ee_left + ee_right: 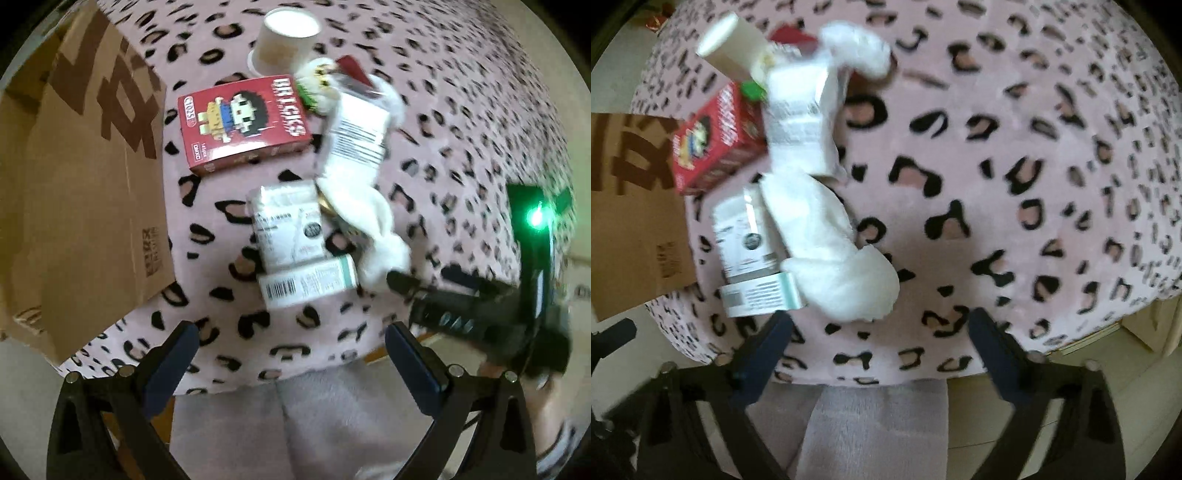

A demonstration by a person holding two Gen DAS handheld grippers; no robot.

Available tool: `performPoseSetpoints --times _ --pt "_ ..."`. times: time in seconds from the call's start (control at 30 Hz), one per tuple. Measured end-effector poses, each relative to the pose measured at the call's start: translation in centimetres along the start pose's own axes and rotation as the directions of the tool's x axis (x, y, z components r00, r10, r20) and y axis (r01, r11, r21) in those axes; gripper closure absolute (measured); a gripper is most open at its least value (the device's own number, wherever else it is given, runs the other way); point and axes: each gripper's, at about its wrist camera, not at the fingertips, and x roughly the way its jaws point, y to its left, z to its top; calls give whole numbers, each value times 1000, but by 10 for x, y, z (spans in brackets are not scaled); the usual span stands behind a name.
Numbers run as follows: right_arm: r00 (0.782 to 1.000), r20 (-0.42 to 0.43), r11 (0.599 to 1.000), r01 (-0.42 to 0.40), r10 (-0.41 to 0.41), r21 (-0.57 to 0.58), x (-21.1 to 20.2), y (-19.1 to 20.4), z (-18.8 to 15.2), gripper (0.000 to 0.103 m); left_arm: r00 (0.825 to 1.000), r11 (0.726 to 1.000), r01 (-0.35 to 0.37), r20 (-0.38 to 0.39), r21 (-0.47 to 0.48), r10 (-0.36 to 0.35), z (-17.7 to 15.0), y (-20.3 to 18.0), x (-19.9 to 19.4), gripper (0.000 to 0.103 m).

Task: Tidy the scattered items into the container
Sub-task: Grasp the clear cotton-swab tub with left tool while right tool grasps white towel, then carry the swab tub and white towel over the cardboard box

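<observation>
**Mia:** On the pink spotted bench, the things sit in a bunch just past the left claw. Closest is a small white box with a bar code. Touching it, a bit farther off, is a white packet.

**Ben:** And the long white sock?

**Mia:** It lies beside them, on the right, and runs up toward the paper cup at the far side. A red toy box lies flat between the cup and the packet.

**Ben:** Where is the container?

**Mia:** The big brown cardboard box stands at the left, near the red one. It hangs over the near edge of the bench.

**Ben:** Are the claws holding anything?

**Mia:** No. Both are wide open with nothing in them. The right claw is at the near edge, and the sock's fat end lies just past its left finger.

**Ben:** Any room to move?

**Mia:** Yes, the whole right part of the bench is bare cloth.
</observation>
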Motion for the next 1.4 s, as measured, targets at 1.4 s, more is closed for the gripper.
performPoseSetpoints --times 1.4 --pt "978 158 971 -165 137 176 -83 -53 -44 45 998 999 -33 52 5 33 36 3 34 35"
